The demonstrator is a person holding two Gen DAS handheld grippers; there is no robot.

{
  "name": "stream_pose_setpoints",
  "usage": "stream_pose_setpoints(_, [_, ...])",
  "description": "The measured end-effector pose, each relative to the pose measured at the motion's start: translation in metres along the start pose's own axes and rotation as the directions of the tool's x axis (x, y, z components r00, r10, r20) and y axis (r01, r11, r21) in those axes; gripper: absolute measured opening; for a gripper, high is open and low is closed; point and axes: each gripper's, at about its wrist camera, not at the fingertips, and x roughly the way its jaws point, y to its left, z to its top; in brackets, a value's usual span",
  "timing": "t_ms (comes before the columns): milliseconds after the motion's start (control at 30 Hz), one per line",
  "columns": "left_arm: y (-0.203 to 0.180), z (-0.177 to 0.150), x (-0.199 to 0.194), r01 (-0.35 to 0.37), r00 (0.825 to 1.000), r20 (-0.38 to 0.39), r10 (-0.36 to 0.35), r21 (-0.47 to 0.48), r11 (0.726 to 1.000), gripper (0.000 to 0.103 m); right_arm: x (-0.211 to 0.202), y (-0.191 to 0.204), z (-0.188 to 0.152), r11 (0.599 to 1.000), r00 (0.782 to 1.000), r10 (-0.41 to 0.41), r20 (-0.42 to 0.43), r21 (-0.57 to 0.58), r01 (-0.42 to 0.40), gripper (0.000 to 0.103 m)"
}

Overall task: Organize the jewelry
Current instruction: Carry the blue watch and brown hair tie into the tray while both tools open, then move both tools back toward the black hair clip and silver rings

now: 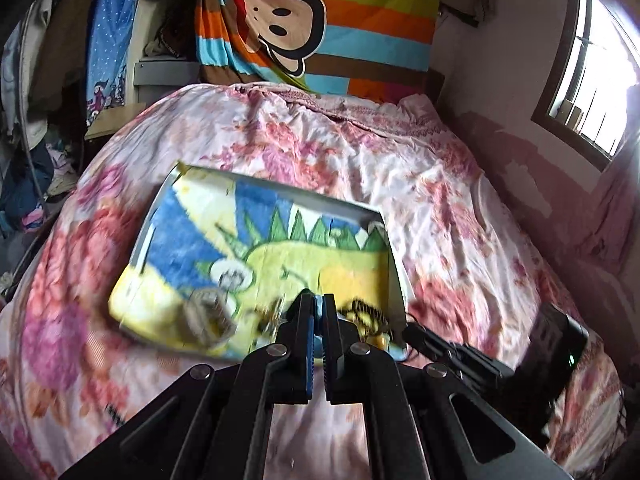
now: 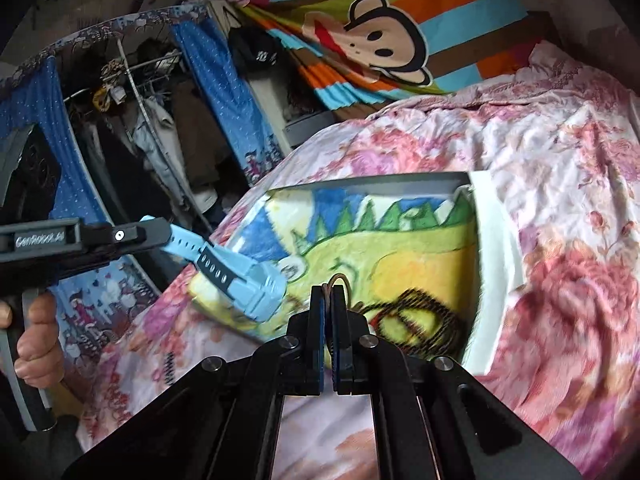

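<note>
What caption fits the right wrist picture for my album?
Left gripper carries a light blue watch over the dinosaur towel.

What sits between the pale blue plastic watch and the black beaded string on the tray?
In the right wrist view, only bare dinosaur-print towel separates the pale blue plastic watch from the black beaded string.

Black tongs (image 2: 328, 300) (blue pads, apparently)

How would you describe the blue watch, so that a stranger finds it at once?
Find the floral bed, then the tray with the dinosaur towel on it. At its left edge the left tool holds the watch by its strap; it is the only pale blue thing there.
</note>
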Motion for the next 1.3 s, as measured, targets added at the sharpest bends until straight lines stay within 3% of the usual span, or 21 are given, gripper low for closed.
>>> stream_pose_setpoints(133, [0.002,0.005,0.035,0.015,1.0,-0.013,-0.016,-0.028,0.999,0.003,0.017,-0.03,-0.006,0.998,1.0,-0.008,-0.002,0.066,0.008,0.003])
stream_pose_setpoints(267, [0.01,-0.007,0.068,0.002,0.998,-0.059,-0.005,-0.046,0.999,0.004,0.038,-0.041,-0.019,0.996,0.996,-0.077,-0.035,0.046,0.078,0.003])
stream_pose_setpoints(367, [0.016,-0.012,0.07,0.03,0.999,-0.023,-0.031,-0.06,0.998,0.004,0.054,-0.04,-0.025,0.992,0.989,-0.126,-0.074,0.003,0.127,0.003])
stream_pose_setpoints(533, [0.017,-0.01,0.076,-0.041,0.999,-0.033,0.04,-0.025,0.999,0.004,0.054,-0.035,-0.021,0.986,0.985,-0.162,-0.065,-0.034,0.16,0.004])
stream_pose_setpoints(600, [0.019,-0.011,0.078,-0.055,0.997,-0.047,0.053,-0.034,0.998,0.004,0.049,-0.036,-0.02,0.982,0.98,-0.188,-0.064,-0.043,0.186,0.009])
stream_pose_setpoints(633, [0.021,-0.012,0.076,-0.071,0.997,-0.046,0.069,-0.044,0.996,0.005,0.047,-0.036,-0.02,0.98,0.978,-0.196,-0.066,-0.044,0.194,0.019])
stream_pose_setpoints(700, [0.025,-0.013,0.075,-0.07,0.996,-0.066,0.066,-0.055,0.996,0.012,0.041,-0.037,-0.019,0.978,0.977,-0.208,-0.055,-0.034,0.207,0.048])
stream_pose_setpoints(733, [0.026,-0.015,0.075,-0.075,0.994,-0.081,0.07,-0.06,0.995,0.028,0.039,-0.037,-0.019,0.978,0.977,-0.209,-0.046,-0.031,0.208,0.05])
stream_pose_setpoints(767, [0.028,-0.017,0.074,-0.084,0.993,-0.088,0.079,-0.064,0.994,0.05,0.035,-0.036,-0.018,0.977,0.977,-0.211,-0.04,-0.029,0.21,0.05])
stream_pose_setpoints(833, [0.032,-0.022,0.064,-0.082,0.996,-0.052,0.077,-0.098,0.992,0.08,0.03,-0.034,-0.016,0.974,0.974,-0.225,-0.032,-0.034,0.224,0.051])
stream_pose_setpoints(900, [0.036,-0.025,0.054,-0.073,0.997,-0.006,0.073,-0.131,0.989,0.085,0.022,-0.03,-0.015,0.97,0.97,-0.241,-0.013,-0.041,0.24,0.061])
stream_pose_setpoints(1000, [0.04,-0.027,0.043,-0.077,0.997,-0.007,0.077,-0.159,0.984,0.086,0.006,-0.022,-0.012,0.963,0.964,-0.265,0.024,-0.035,0.266,0.071])
stream_pose_setpoints(1200, [0.031,-0.036,-0.004,-0.139,0.982,0.112,0.15,-0.105,0.985,0.096,-0.033,0.005,-0.008,0.958,0.955,-0.276,0.11,-0.048,0.282,0.091])
stream_pose_setpoints(1300, [0.028,-0.042,-0.027,-0.151,0.972,0.167,0.163,-0.086,0.985,0.101,-0.05,0.024,-0.008,0.954,0.949,-0.275,0.155,-0.08,0.29,0.094])
